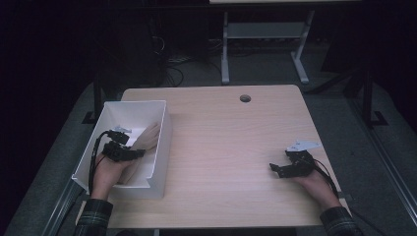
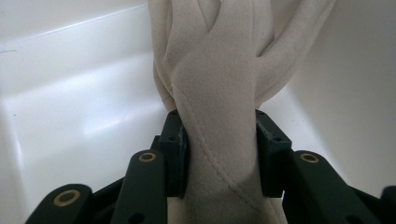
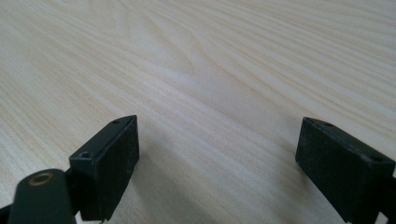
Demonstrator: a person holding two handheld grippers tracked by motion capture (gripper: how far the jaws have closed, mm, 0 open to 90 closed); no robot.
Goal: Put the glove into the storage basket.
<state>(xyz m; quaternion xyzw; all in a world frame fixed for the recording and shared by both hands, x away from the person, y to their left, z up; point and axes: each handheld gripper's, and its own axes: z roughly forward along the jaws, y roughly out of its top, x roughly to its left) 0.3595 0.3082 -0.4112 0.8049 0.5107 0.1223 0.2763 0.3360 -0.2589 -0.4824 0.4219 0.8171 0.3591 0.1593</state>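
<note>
— Beige soft fabric cloth (image 2: 219,93): location?
— Inside the white rectangular plastic bin (image 1: 162,129), pinched between the left gripper (image 1: 129,153) jaws.
— Right gripper (image 1: 281,168)?
— Jaws spread apart, low over the light wooden table (image 1: 226,137), holding nothing.

My light wooden table (image 1: 231,147) with a round grommet hole (image 1: 245,98) near its far edge, dark carpeted floor (image 1: 265,69) beyond it, a white-legged desk frame (image 1: 225,49) and loose cables (image 1: 169,66) behind.
</note>
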